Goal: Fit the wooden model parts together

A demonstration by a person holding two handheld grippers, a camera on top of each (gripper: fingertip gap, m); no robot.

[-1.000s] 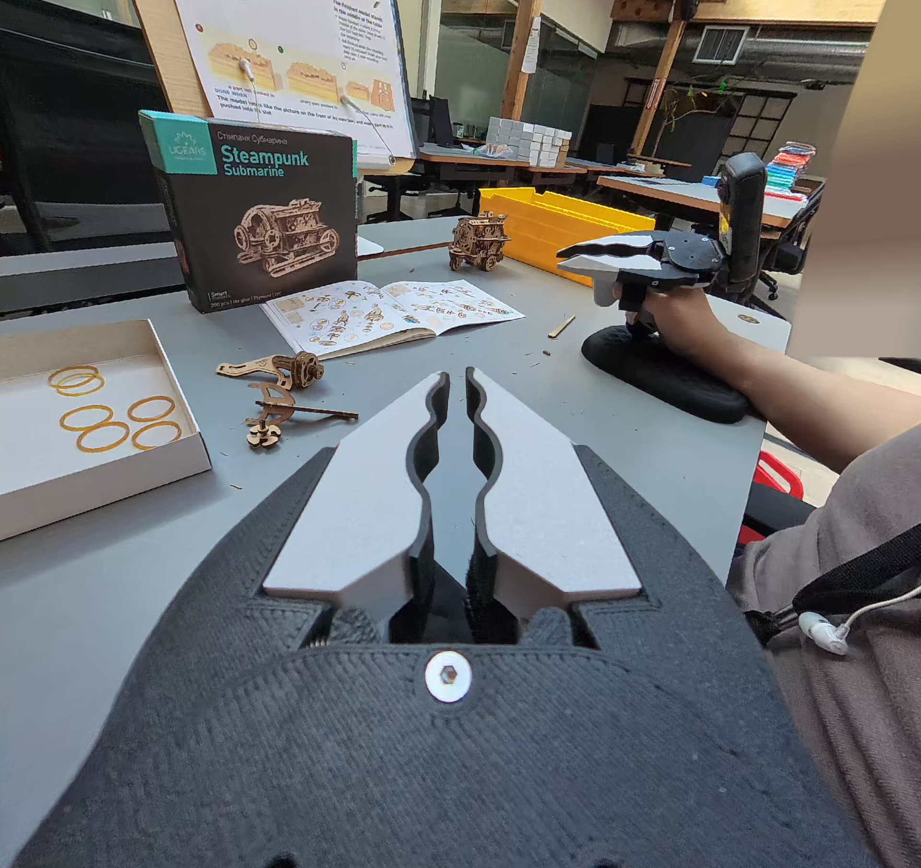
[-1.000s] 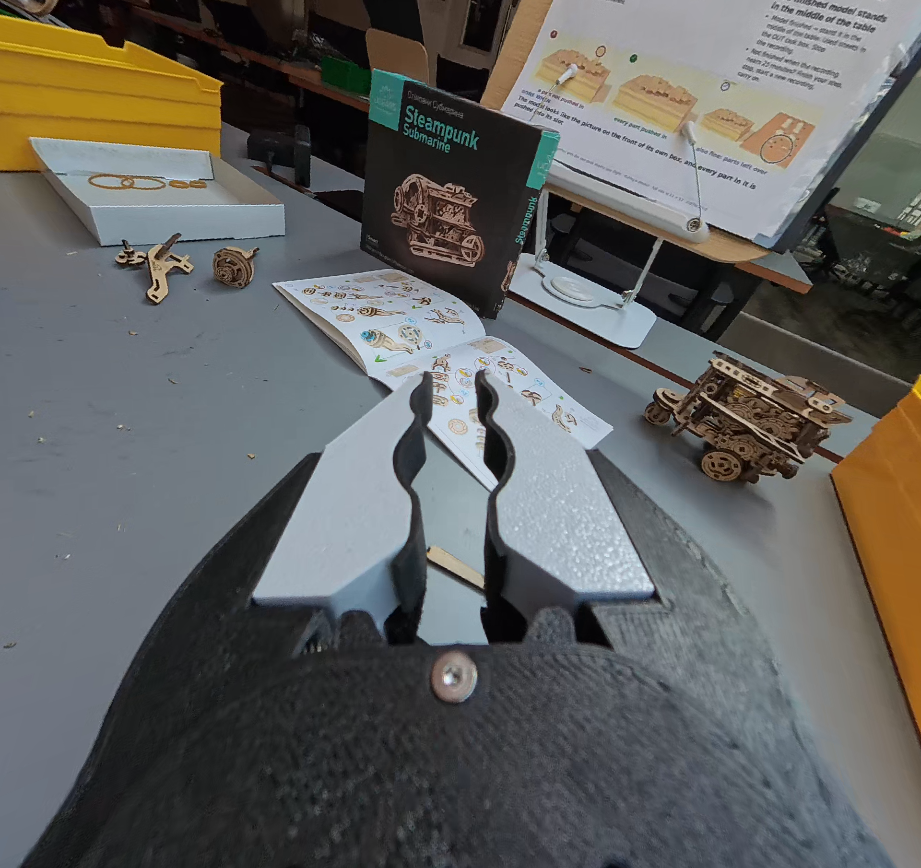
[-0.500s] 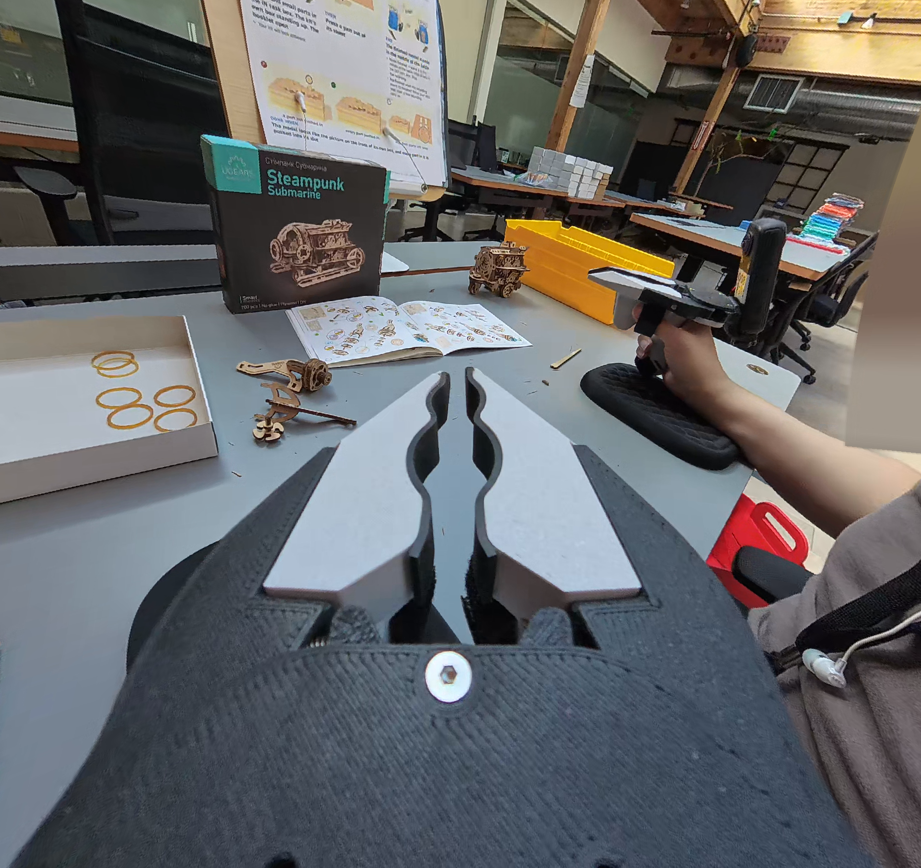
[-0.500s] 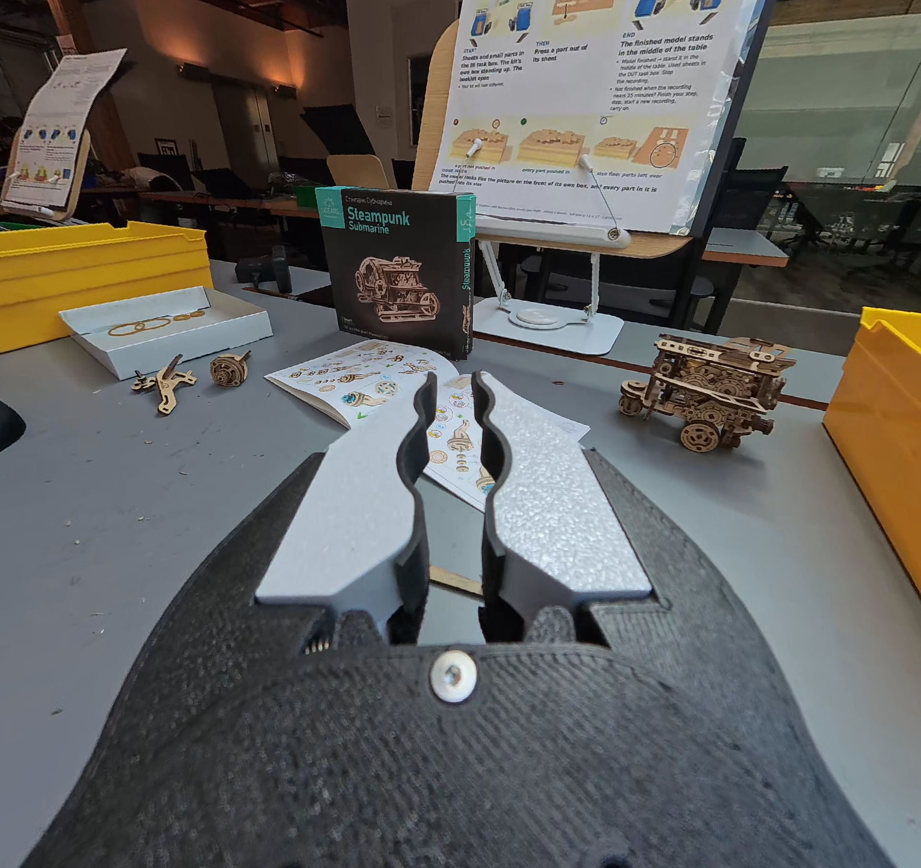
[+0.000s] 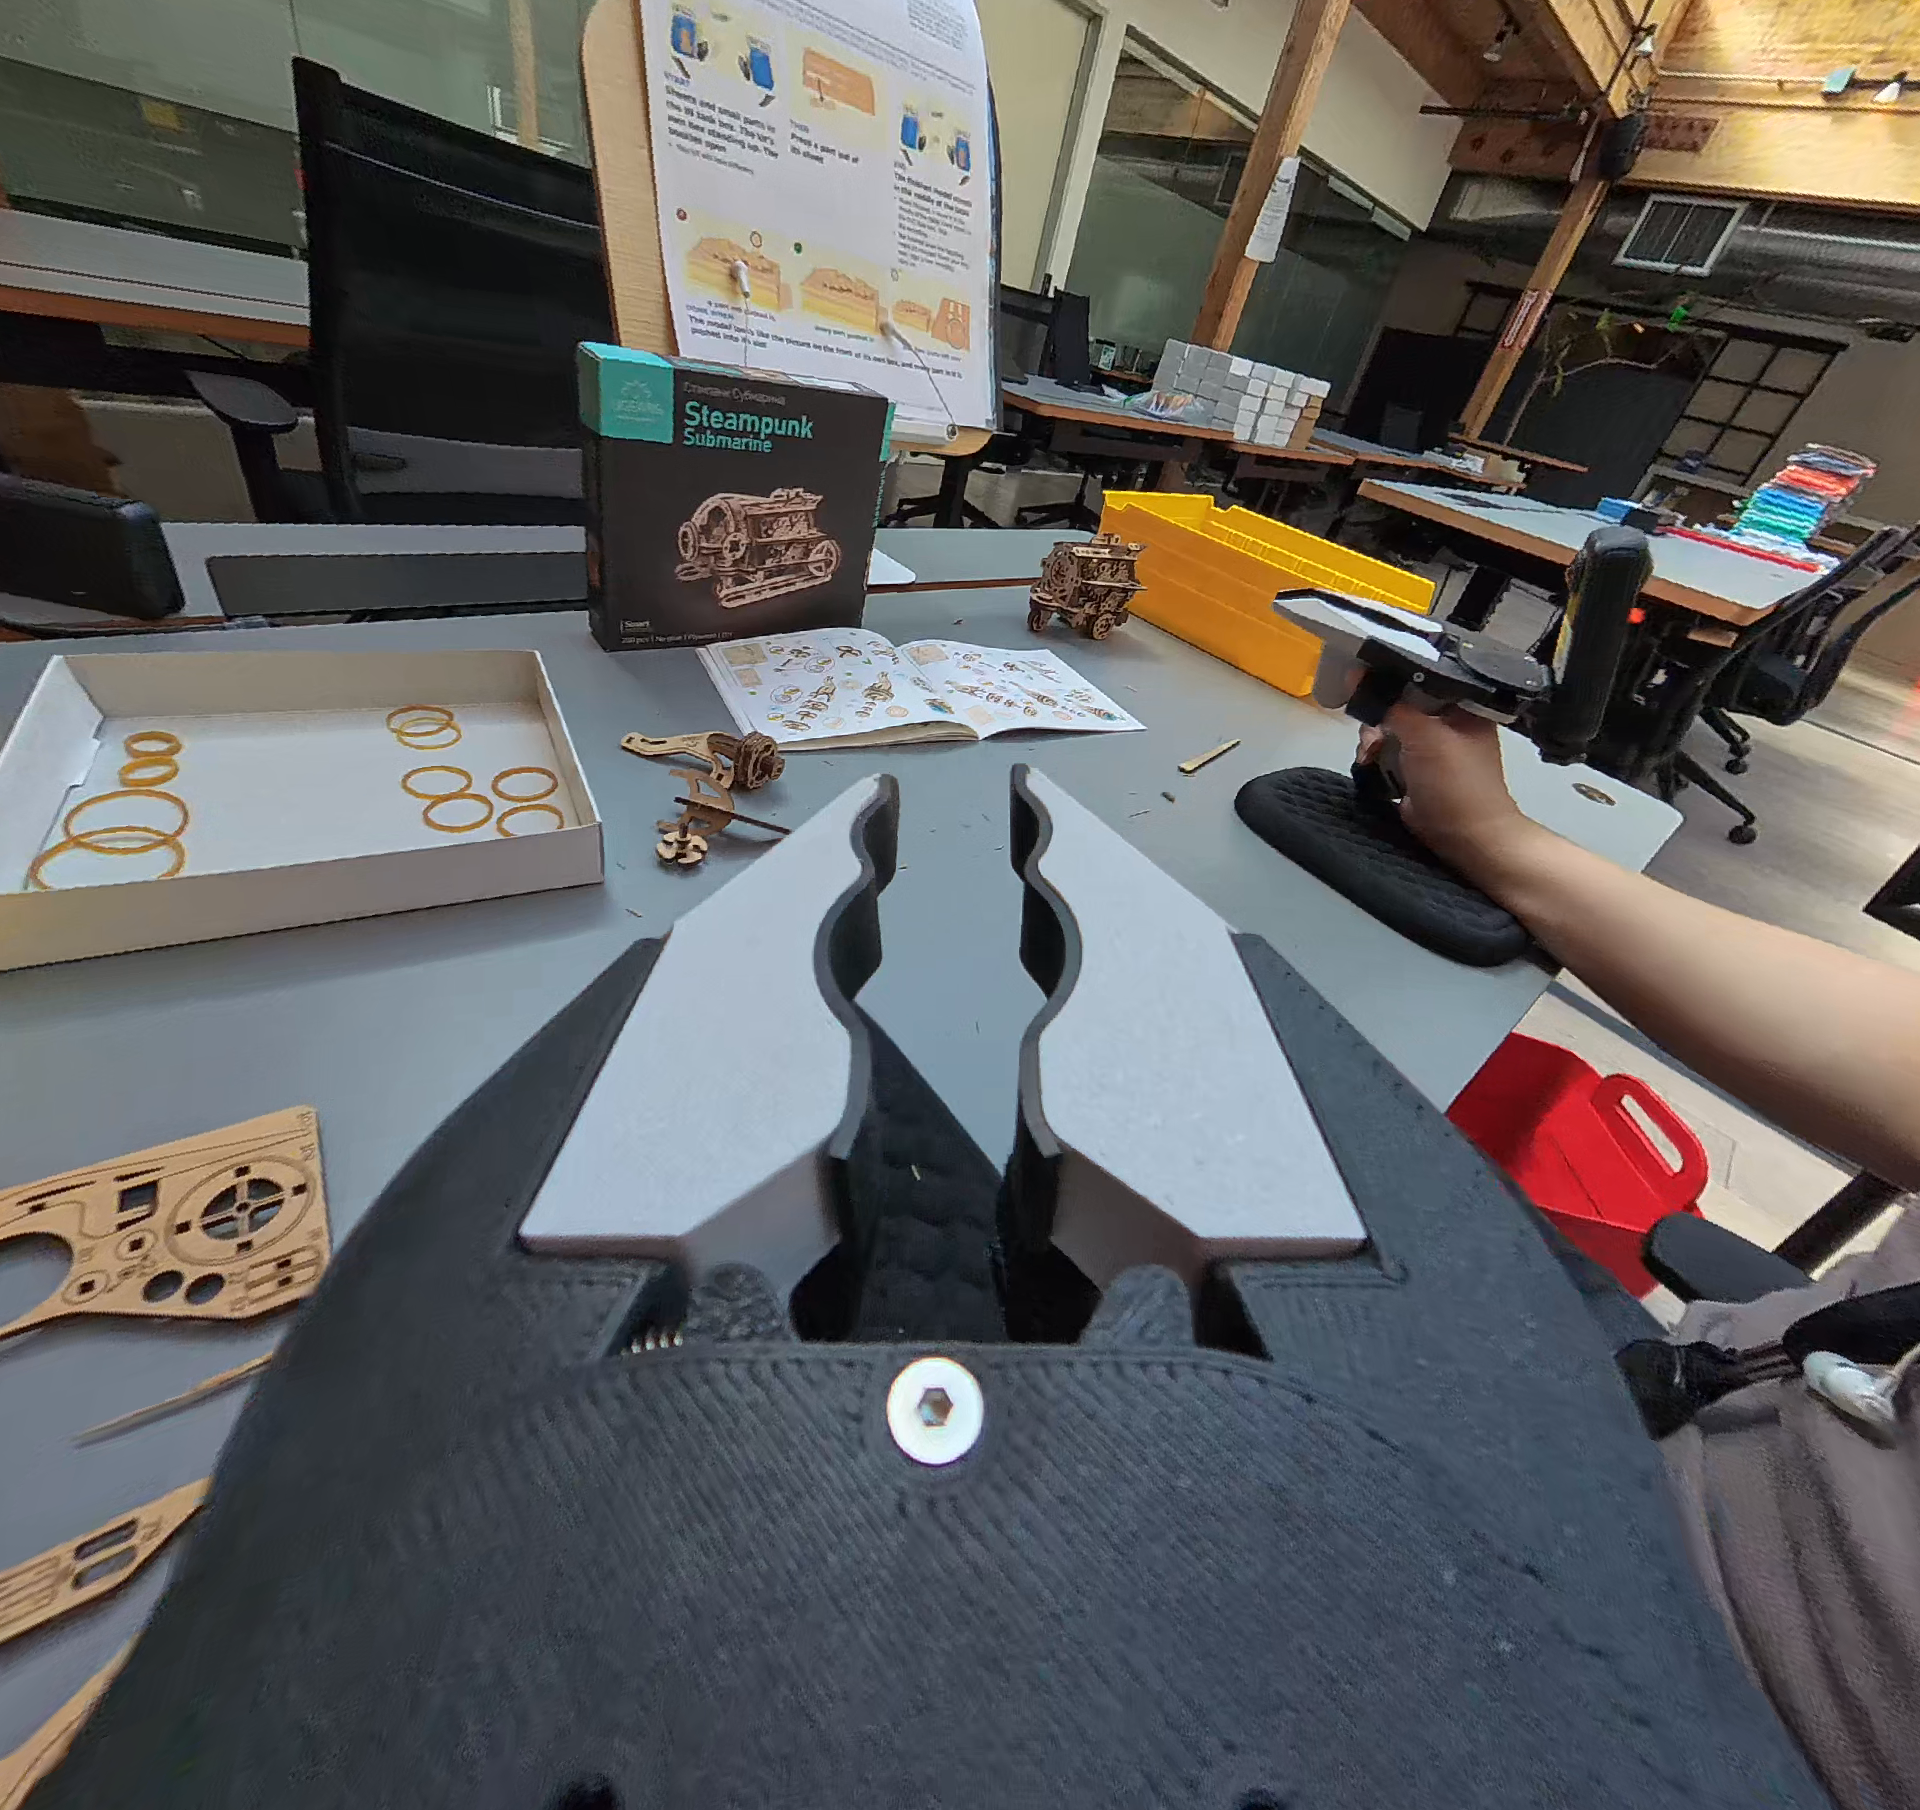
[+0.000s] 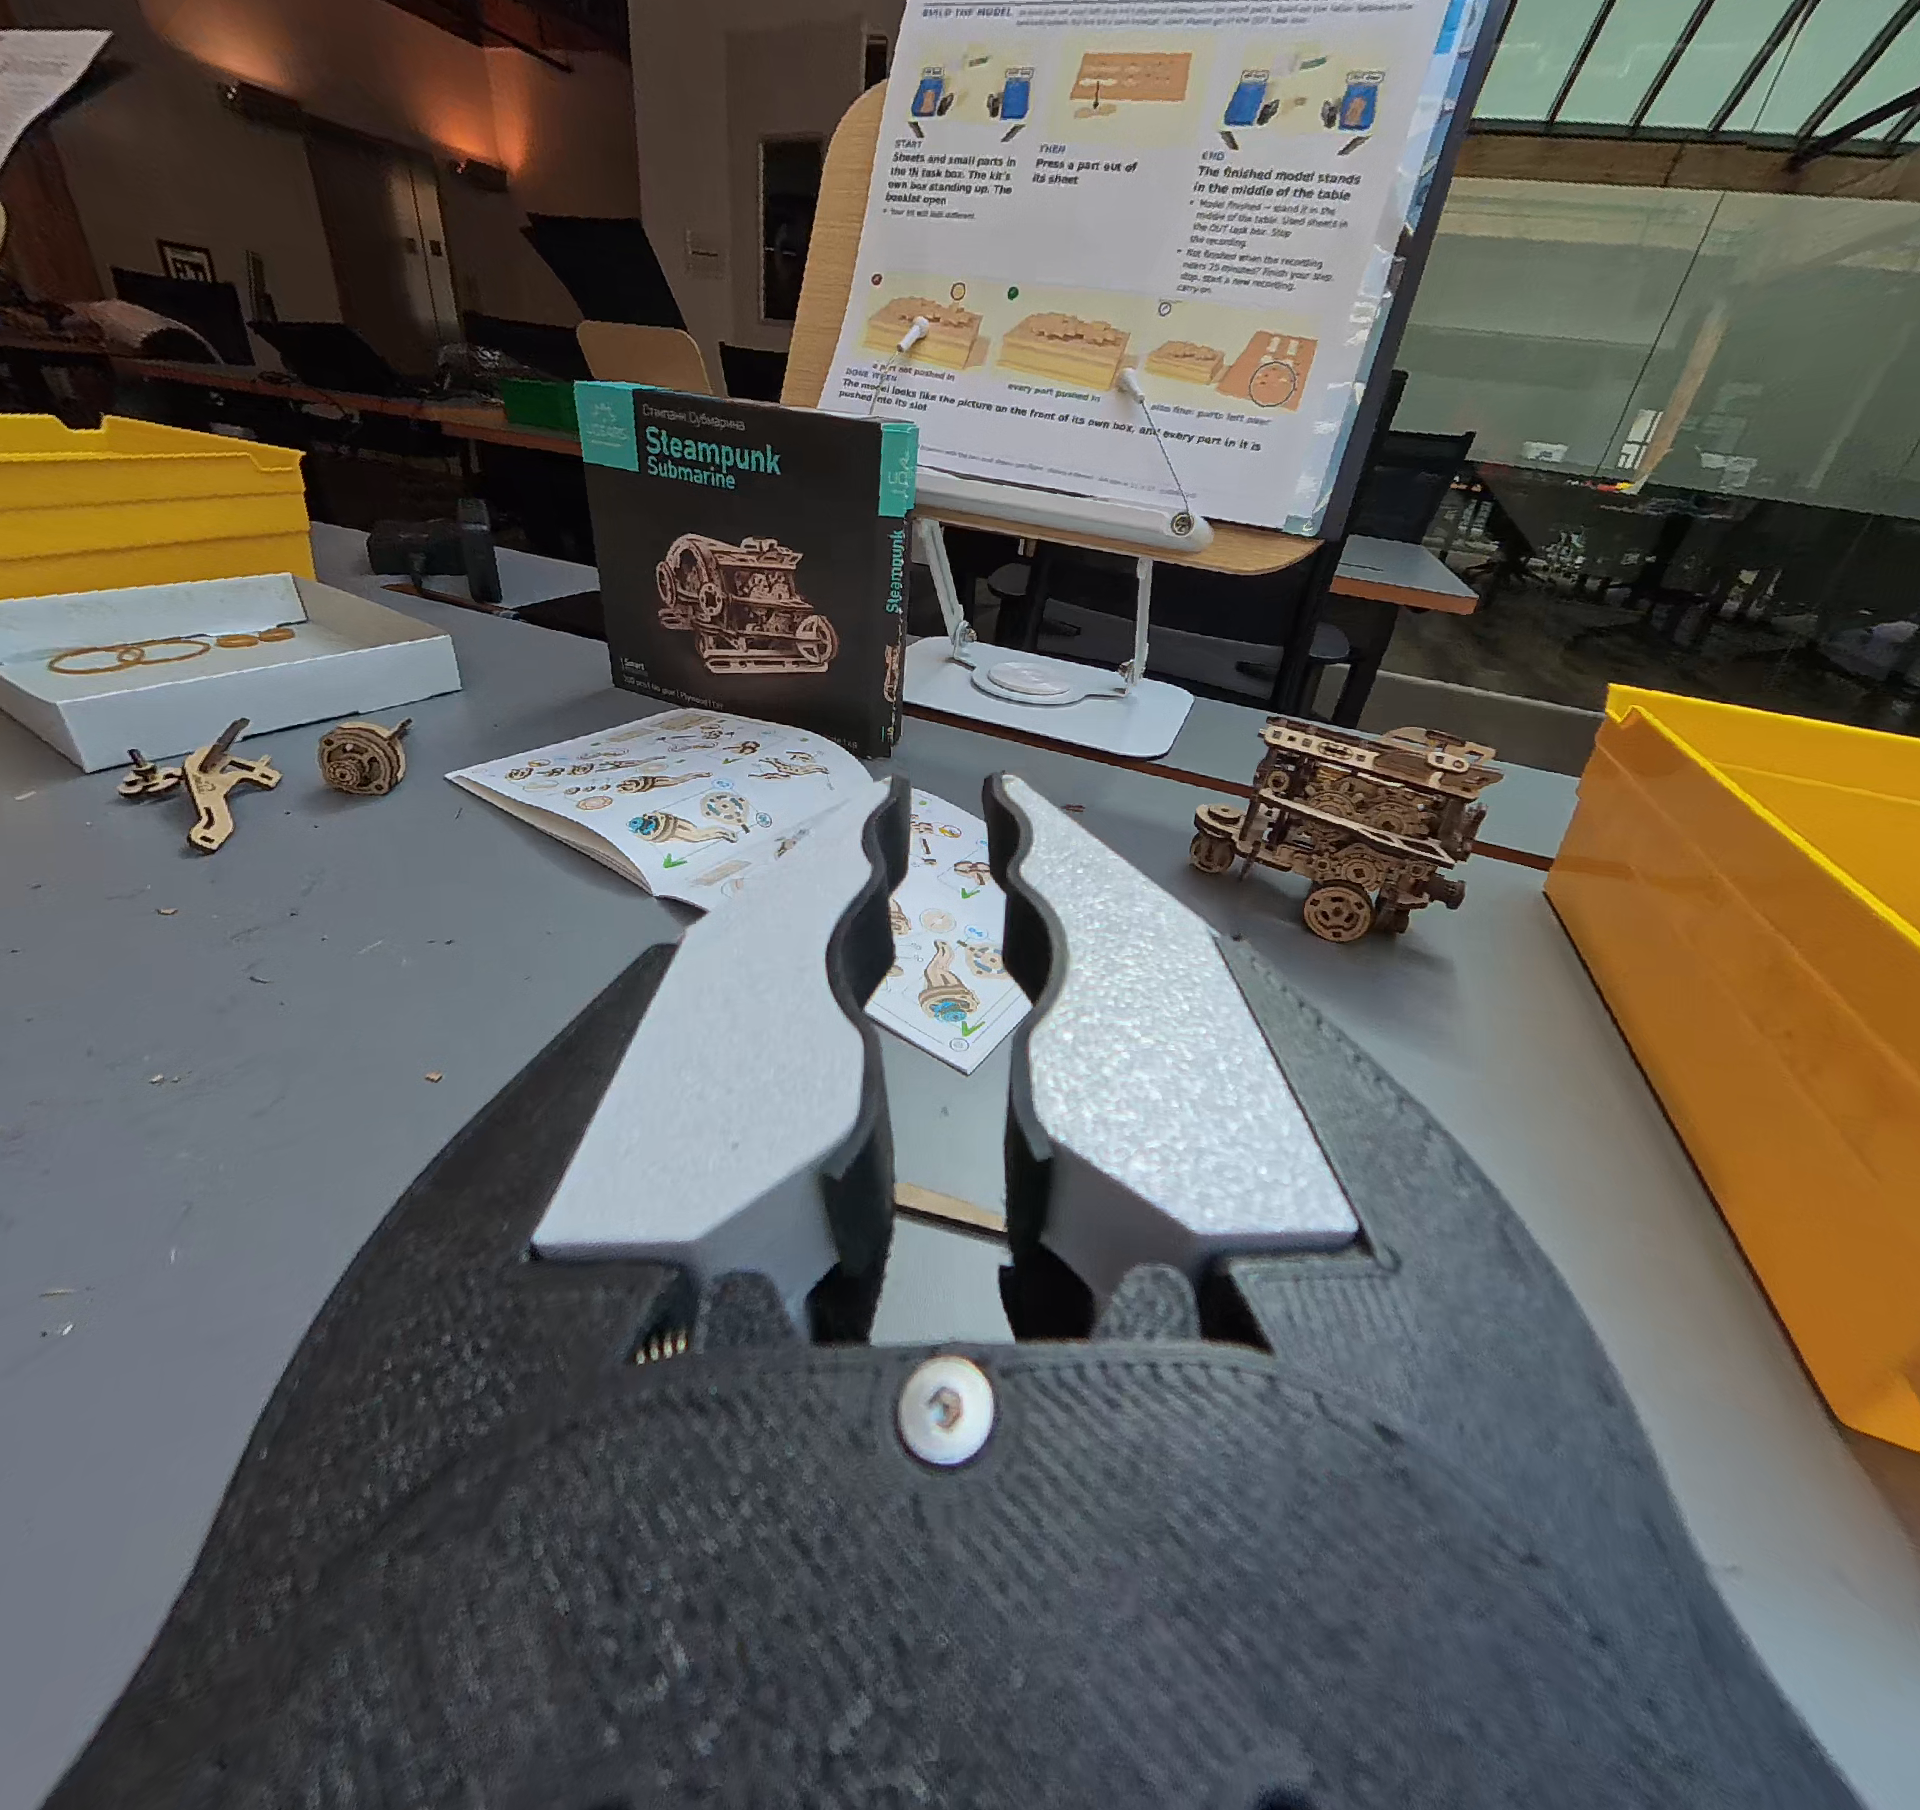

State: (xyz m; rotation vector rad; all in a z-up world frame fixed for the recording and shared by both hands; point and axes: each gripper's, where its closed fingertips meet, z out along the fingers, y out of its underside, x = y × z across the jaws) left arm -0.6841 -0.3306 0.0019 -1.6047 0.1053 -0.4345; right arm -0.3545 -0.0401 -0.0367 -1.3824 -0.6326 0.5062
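Two small wooden sub-assemblies, a geared hub (image 5: 727, 761) and a lever piece (image 5: 694, 825), lie on the grey table (image 5: 416, 1012) ahead of my left gripper (image 5: 954, 792). They also show at the far left in the right wrist view (image 6: 358, 758) (image 6: 208, 784). A laser-cut wooden sheet (image 5: 177, 1220) lies at the lower left. My left gripper is slightly open and empty above the table. My right gripper (image 6: 945, 792) is slightly open and empty, over the open booklet (image 6: 707, 804). It shows in the left wrist view (image 5: 1311, 617), hand-held above a black pad (image 5: 1371, 877).
A built wooden cart model (image 6: 1351, 835) stands near a yellow bin (image 6: 1766, 981). The dark kit box (image 5: 727, 503) stands behind the booklet, in front of an instruction board (image 6: 1122, 202). A white tray (image 5: 312, 893) holds rubber bands. A thin wooden stick (image 5: 1208, 755) lies near the pad. The tips of one gripper are about 45 cm away from the tips of the other. The lever piece (image 5: 694, 825) is about 25 cm from my left fingertips.
My left gripper has pulled back and tilted up, bringing the wooden sheet into view, and its jaws have opened a little. My right gripper has tilted up; its jaw gap is unchanged.
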